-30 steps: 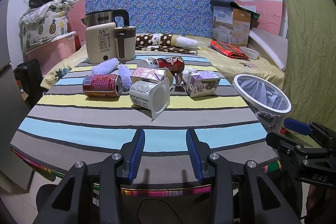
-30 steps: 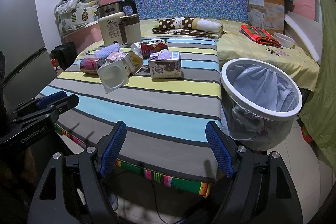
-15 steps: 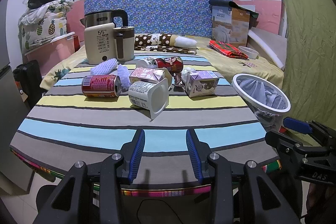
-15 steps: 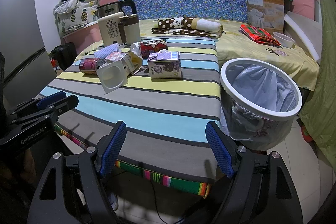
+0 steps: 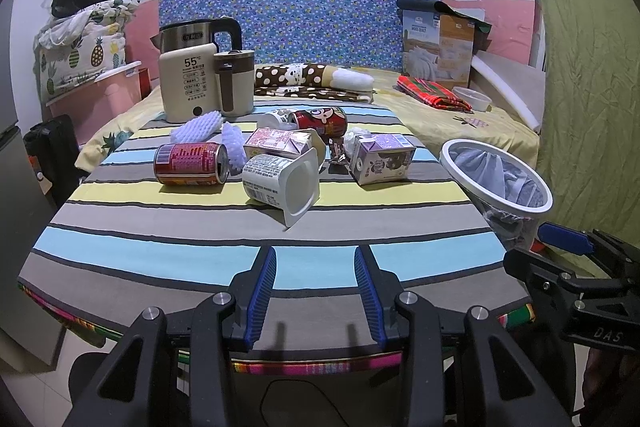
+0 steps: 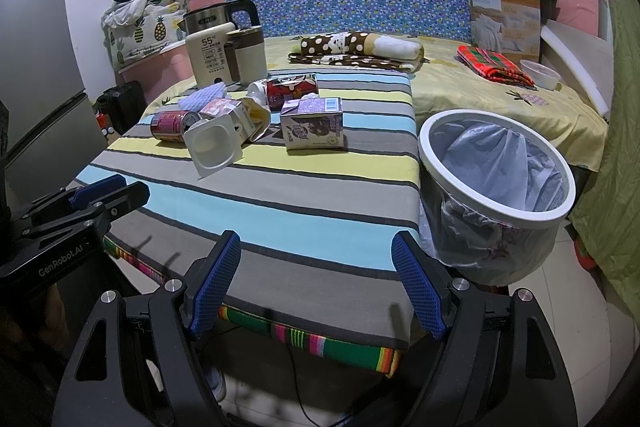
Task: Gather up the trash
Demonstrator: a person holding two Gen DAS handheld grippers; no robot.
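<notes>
Your left gripper (image 5: 315,289) and right gripper (image 6: 316,283) both hung with jaws apart and empty, over the near edge of the striped table (image 6: 280,211). Beyond them, the yogurt cup (image 5: 282,185), red can (image 5: 190,164) and purple carton (image 5: 382,163) lay mid-table; the lined trash bin (image 6: 496,203) stood just off its right edge.

The left gripper (image 5: 315,294) is a black plastic frame with triangular cut-outs, round silver screws and two ribbed blue pads (image 5: 260,297). The right gripper (image 6: 316,285) is built the same, its blue pads (image 6: 418,287) textured in a fine grid. Seen from the other camera at 8 o'clock, the left one's side carries white "GenRobot.AI" lettering; the right one's, at 4 o'clock, reads "DAS".
</notes>
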